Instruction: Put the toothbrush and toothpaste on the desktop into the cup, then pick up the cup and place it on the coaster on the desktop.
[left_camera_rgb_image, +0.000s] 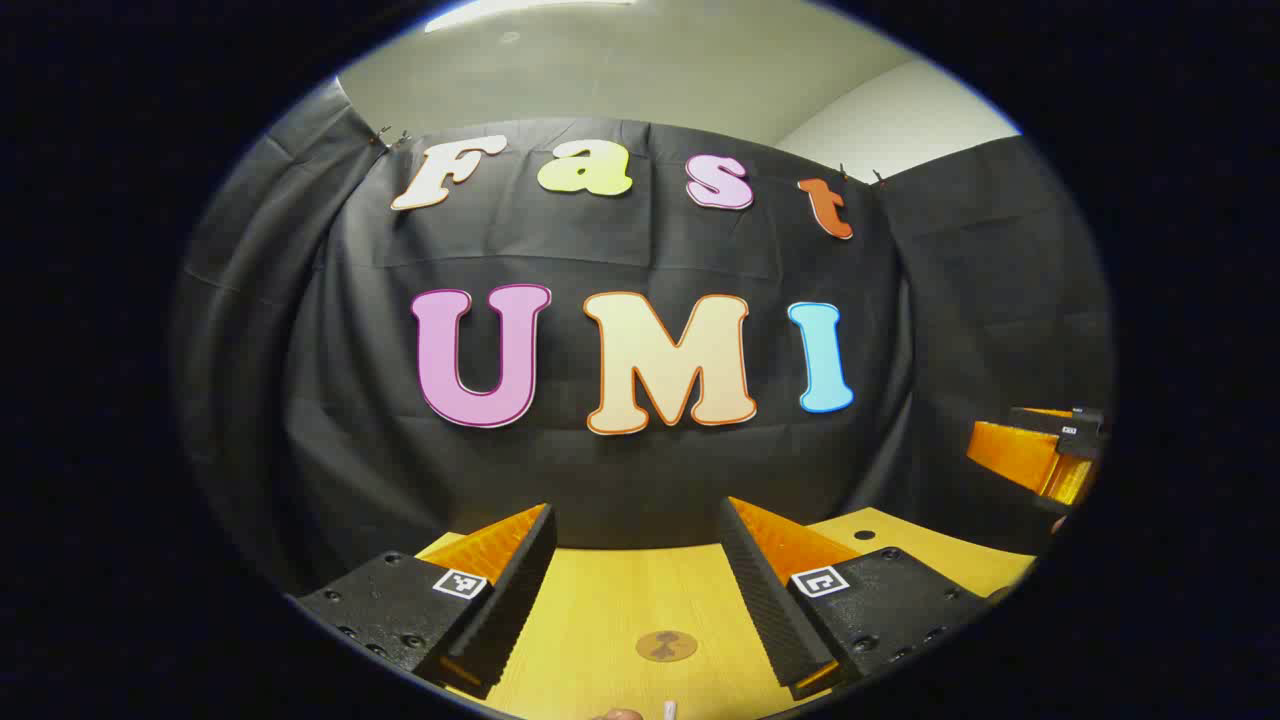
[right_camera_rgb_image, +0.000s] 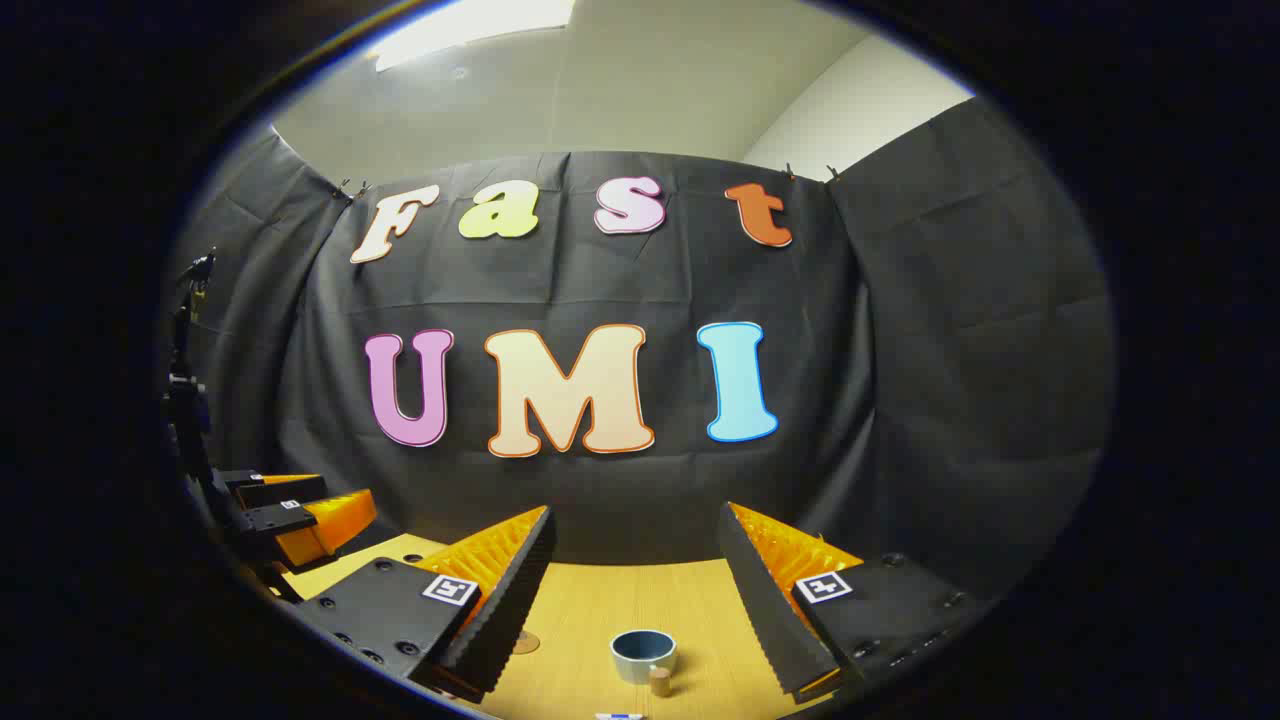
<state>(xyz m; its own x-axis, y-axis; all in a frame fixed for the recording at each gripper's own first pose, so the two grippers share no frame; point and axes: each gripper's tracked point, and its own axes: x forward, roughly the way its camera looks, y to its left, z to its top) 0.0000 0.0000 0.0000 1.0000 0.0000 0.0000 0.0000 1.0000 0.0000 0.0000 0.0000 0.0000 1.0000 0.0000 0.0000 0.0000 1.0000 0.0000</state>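
In the right gripper view a blue-grey cup (right_camera_rgb_image: 643, 655) stands upright on the wooden desktop (right_camera_rgb_image: 600, 600), just ahead of my open right gripper (right_camera_rgb_image: 637, 512) and between its fingers' lines. A small brown stub (right_camera_rgb_image: 660, 681) sits against the cup's near side. A round brown coaster (left_camera_rgb_image: 666, 646) lies flat on the desktop between the fingers of my open left gripper (left_camera_rgb_image: 637, 510); its edge (right_camera_rgb_image: 525, 642) peeks out beside my right gripper's left finger. A white tip (left_camera_rgb_image: 669, 708) and a white-and-blue sliver (right_camera_rgb_image: 618, 716) show at the bottom edges, too small to name.
The black cloth wall closes off the back of the desktop. The other gripper (left_camera_rgb_image: 1040, 455) hangs at the right in the left gripper view, and at the left (right_camera_rgb_image: 300, 515) in the right gripper view, both above the desktop. A dark stand (right_camera_rgb_image: 185, 400) rises at the far left.
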